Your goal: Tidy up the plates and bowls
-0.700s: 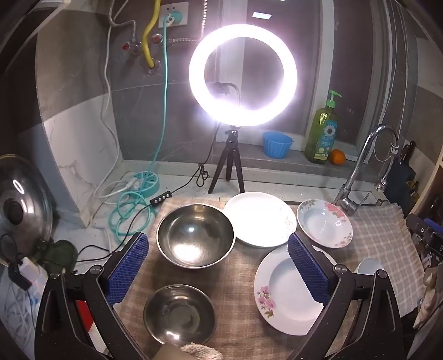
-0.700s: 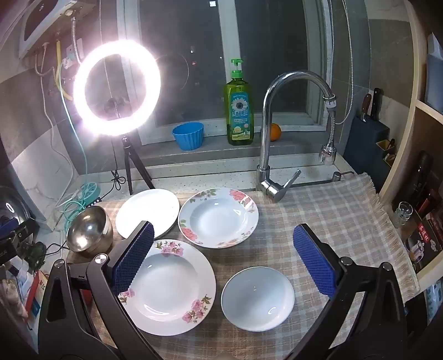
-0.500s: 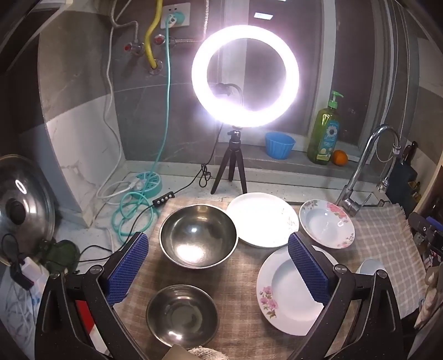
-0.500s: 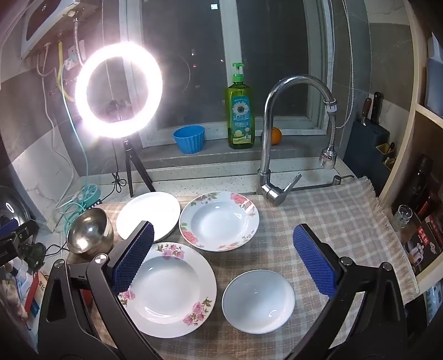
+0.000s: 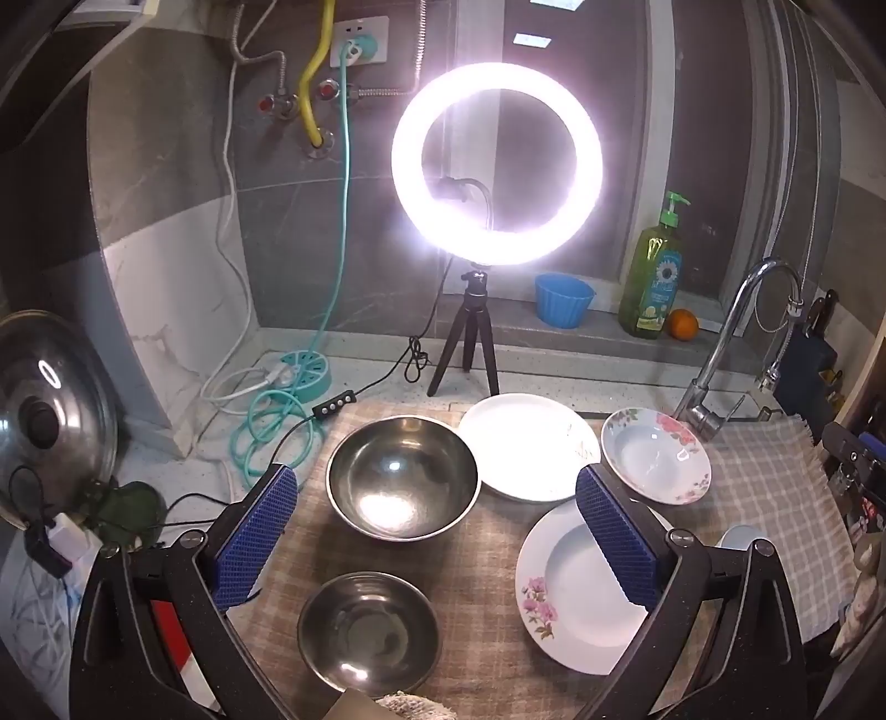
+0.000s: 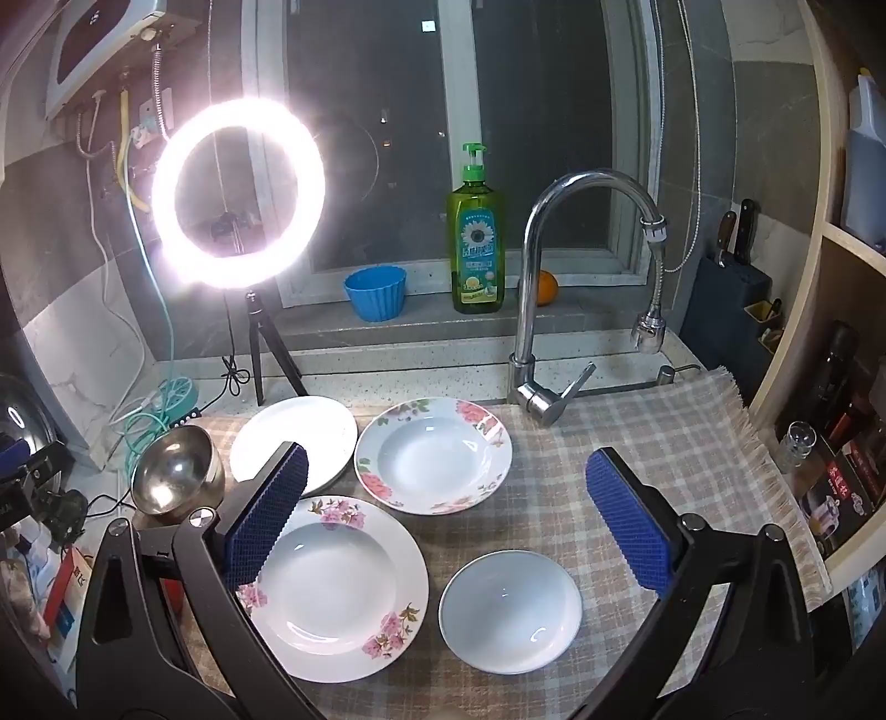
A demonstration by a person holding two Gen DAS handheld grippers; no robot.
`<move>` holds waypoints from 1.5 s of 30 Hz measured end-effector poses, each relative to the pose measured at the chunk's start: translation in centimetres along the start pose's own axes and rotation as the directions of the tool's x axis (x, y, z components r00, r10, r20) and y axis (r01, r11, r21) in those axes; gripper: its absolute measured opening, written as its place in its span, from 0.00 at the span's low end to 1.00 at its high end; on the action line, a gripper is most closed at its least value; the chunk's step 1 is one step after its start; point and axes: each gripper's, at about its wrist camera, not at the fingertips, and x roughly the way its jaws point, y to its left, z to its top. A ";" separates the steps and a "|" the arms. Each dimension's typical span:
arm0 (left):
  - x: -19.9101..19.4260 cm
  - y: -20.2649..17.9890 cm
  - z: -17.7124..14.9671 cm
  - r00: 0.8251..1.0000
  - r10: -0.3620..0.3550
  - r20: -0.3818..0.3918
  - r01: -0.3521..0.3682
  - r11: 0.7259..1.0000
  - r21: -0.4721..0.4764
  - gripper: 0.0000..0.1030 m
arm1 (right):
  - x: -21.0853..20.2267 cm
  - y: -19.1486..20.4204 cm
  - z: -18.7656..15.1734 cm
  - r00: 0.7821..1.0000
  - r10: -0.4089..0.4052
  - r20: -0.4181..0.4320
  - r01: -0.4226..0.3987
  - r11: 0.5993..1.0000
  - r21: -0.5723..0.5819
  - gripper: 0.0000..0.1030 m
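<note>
Both grippers' jaws spread wide, empty — left gripper (image 5: 434, 540) over the large round steel bowl (image 5: 402, 477), right gripper (image 6: 443, 518) above the flower-rimmed white plates (image 6: 339, 587) (checked cloth (image 6: 637, 437) underneath).

Shone brightly at the back of the counter: a ring light (image 6: 238, 194) on a small black tripod (image 6: 260, 354), just left of a blue cup (image 6: 375, 292), a green soap bottle (image 6: 476, 243) and an orange (image 6: 545, 288) lined along the window ledge. Curved over the checked cloth (image 6: 664, 443) to the right: a chrome faucet (image 6: 554, 310), with a dark knife block (image 6: 725, 310) beyond it. Lay coiled at the far left, below a wall socket (image 5: 357, 41): a teal cable (image 5: 266, 426), near a glass pot lid (image 5: 50, 432).
</note>
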 end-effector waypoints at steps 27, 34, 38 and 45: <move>-0.2 -0.3 -0.4 1.000 -0.002 0.003 0.002 1.000 0.011 0.98 | -0.3 -0.1 -0.2 1.000 -0.003 -0.003 0.003 1.000 -0.001 0.99; -0.2 -0.3 -0.4 1.000 -0.002 0.003 0.002 1.000 0.010 0.98 | -0.4 -0.2 -0.1 1.000 -0.004 -0.001 0.004 1.000 -0.001 0.99; -0.2 -0.3 -0.4 1.000 -0.003 0.003 0.003 1.000 0.011 0.98 | -0.5 -0.4 -0.5 1.000 -0.007 -0.001 0.007 1.000 -0.003 0.99; -0.2 -0.3 -0.4 1.000 -0.002 0.002 0.002 1.000 0.011 0.98 | -0.5 -0.4 -0.5 1.000 -0.008 -0.001 0.008 1.000 -0.005 0.99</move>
